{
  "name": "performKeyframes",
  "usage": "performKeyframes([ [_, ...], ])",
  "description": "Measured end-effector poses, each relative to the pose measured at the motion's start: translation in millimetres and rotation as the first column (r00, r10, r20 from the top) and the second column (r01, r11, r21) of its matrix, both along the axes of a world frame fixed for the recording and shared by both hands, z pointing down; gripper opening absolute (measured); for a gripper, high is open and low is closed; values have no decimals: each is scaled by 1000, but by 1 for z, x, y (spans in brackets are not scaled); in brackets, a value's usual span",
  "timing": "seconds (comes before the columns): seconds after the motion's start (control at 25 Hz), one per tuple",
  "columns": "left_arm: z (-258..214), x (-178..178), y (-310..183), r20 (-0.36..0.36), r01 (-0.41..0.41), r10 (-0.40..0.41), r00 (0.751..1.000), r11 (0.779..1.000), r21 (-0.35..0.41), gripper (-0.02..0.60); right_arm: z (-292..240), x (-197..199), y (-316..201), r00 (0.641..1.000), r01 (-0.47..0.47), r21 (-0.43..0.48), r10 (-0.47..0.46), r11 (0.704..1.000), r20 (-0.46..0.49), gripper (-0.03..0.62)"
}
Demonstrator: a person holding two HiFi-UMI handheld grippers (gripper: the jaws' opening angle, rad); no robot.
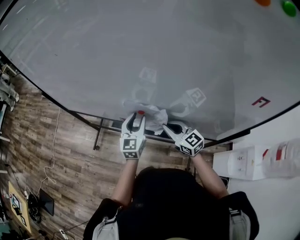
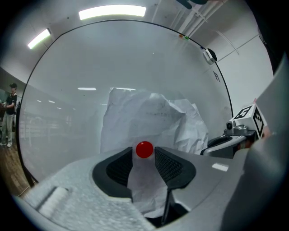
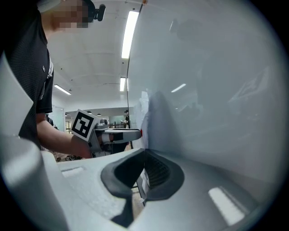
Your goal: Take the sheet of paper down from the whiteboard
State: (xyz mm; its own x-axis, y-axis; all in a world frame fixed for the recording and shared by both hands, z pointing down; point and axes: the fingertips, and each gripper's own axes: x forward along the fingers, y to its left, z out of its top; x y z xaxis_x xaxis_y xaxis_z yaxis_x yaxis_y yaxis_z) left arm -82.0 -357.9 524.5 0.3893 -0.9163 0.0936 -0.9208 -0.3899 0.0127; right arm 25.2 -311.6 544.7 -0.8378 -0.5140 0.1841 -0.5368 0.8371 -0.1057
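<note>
Near: person's forearms reach forward above wood floor [image 1: 56, 159]. Next, left hand-held gripper [image 1: 135, 119] points level at whiteboard [image 1: 140, 47], jaws spread apart, red magnet [image 2: 144, 150] between tips, nothing gripped. Just right of it, right hand-held gripper [image 1: 165, 127], jaws closed on edge of sheet of paper [image 2: 149, 113]. Sheet of paper crumpled, lies against lower whiteboard, red magnet on it. Far right on whiteboard: 2 more, green magnet [image 1: 289, 8] and orange magnet [image 1: 262, 2], well apart from sheet of paper.
</note>
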Motion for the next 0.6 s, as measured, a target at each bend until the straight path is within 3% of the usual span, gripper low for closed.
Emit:
performKeyframes([
  [0.6,-4,3,-9,-28,41,-40,999,999,25,138,-1,2,-3,1000,19,-8,-19,1000,11,5],
])
